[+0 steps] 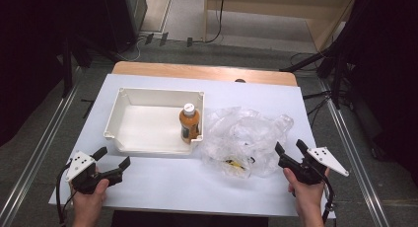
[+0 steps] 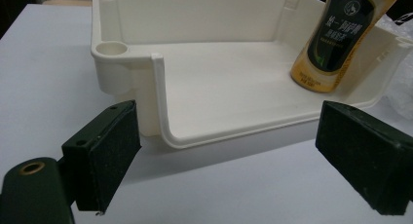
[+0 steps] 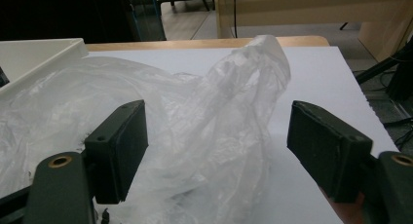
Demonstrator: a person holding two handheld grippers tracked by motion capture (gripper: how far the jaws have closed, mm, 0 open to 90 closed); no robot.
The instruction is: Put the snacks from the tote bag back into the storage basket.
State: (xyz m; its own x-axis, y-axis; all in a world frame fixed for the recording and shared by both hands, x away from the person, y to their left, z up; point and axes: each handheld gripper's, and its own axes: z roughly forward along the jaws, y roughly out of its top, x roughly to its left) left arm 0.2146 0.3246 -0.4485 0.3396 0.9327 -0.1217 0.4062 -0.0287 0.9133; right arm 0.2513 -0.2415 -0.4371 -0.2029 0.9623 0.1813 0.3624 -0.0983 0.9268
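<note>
White table cover (image 1: 162, 172) over wood, grey floor around, left tongs (image 1: 113, 159) and right tongs (image 1: 291, 146) both apart.

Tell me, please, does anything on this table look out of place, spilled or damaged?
Nothing looks spilled or broken. The bottle stands capped in the near right corner of the white bin, tilted against the wall in the left gripper view. The clear plastic bag lies crumpled beside the bin, with something yellow and black inside.
</note>
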